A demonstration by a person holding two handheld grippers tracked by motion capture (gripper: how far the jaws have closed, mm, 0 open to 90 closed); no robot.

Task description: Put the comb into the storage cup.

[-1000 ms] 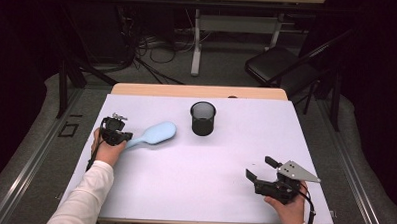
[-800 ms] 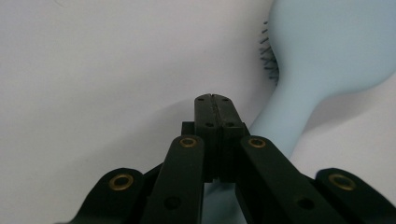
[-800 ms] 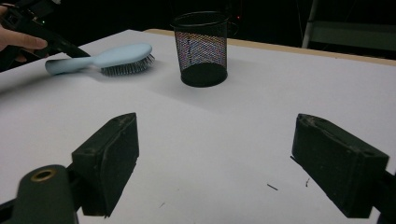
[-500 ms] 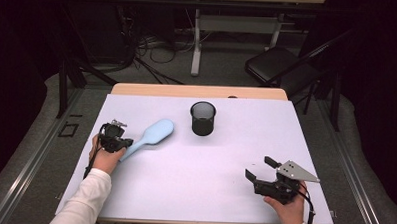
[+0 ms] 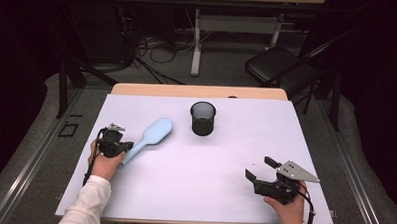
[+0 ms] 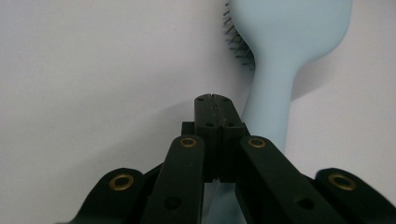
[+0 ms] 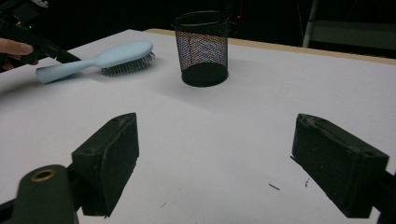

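On the white table (image 5: 194, 182) I see a pale blue plastic hairbrush (image 5: 148, 139) lying bristles-down left of the black mesh cup (image 5: 203, 118). My left gripper (image 6: 214, 100) sits jaws pressed together above its handle, gripping nothing; my right gripper (image 5: 260, 168) rests wide open, well apart.

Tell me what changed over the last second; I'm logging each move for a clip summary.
The left gripper drew back toward the person along the table's left side, and the brush swung with it, its head now pointing farther up the table. Its jaws look shut beside the handle; a grip can't be confirmed. The cup and the open right gripper stayed put.
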